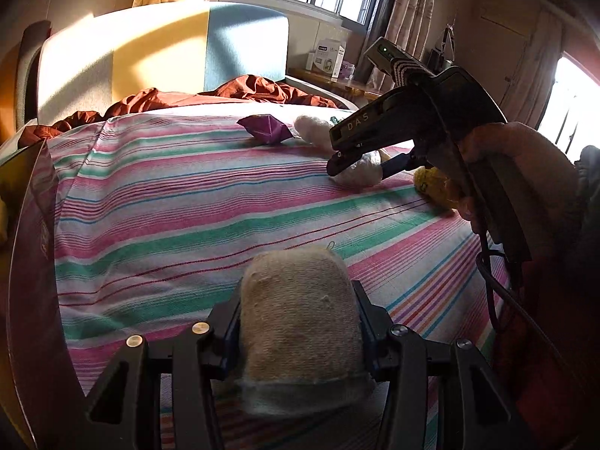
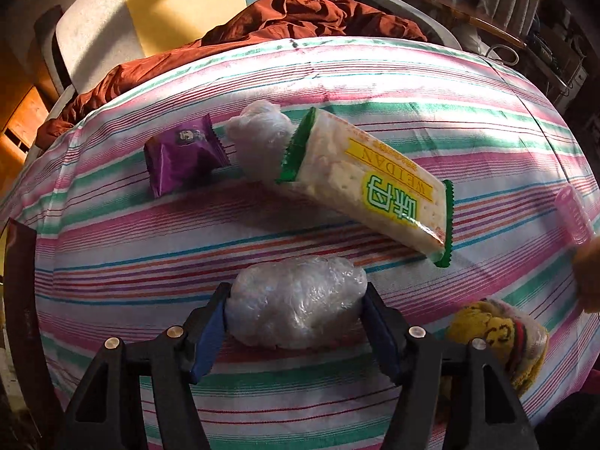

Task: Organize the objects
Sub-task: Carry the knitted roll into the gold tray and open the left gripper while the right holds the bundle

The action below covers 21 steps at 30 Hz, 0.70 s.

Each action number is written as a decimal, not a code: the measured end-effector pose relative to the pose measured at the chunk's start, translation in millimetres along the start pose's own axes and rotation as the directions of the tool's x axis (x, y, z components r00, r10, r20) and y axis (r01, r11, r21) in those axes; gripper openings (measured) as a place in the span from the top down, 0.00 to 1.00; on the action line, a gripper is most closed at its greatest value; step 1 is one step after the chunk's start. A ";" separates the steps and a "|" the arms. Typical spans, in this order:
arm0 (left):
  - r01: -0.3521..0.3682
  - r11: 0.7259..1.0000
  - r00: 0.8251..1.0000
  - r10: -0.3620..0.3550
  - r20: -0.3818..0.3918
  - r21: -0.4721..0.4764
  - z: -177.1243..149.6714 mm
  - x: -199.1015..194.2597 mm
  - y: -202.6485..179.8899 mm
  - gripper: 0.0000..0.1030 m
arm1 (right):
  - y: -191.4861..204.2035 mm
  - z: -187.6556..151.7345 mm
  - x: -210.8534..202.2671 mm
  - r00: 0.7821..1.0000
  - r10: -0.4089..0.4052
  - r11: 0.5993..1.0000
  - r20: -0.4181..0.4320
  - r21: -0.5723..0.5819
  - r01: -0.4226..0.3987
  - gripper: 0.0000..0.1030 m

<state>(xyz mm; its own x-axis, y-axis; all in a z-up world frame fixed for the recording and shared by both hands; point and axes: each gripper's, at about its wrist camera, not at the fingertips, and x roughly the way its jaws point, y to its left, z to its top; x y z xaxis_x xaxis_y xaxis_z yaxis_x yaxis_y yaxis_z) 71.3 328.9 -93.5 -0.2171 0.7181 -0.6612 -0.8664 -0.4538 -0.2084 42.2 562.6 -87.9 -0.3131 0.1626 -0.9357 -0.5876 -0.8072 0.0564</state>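
Two grips on: left gripper (image 1: 300,322) clenches a sock (image 1: 300,322), right gripper (image 2: 296,318) closing around a plastic bundle (image 2: 296,315); lift next.

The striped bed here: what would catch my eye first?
A green and yellow cracker pack lies mid-sheet, a purple snack packet to its left. Nearest the camera, the right tongs straddle a plastic-wrapped lump. The left tongs clamp a beige cloth roll.
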 end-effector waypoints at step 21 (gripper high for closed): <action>-0.046 0.998 0.999 0.046 -0.013 0.050 0.3 0.7 -6.6 0.53 | 18.2 -2.8 -0.5 0.999 -0.038 0.995 0.003 -0.091 0.039 0.33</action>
<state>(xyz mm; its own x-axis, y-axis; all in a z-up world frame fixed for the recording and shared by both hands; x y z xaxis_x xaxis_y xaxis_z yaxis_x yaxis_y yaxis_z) 76.7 332.5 -92.4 -0.2511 0.6890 -0.6798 -0.8771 -0.4591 -0.1414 33.8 546.2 -87.4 -0.2927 0.1954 -0.9360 -0.5291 -0.8485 -0.0116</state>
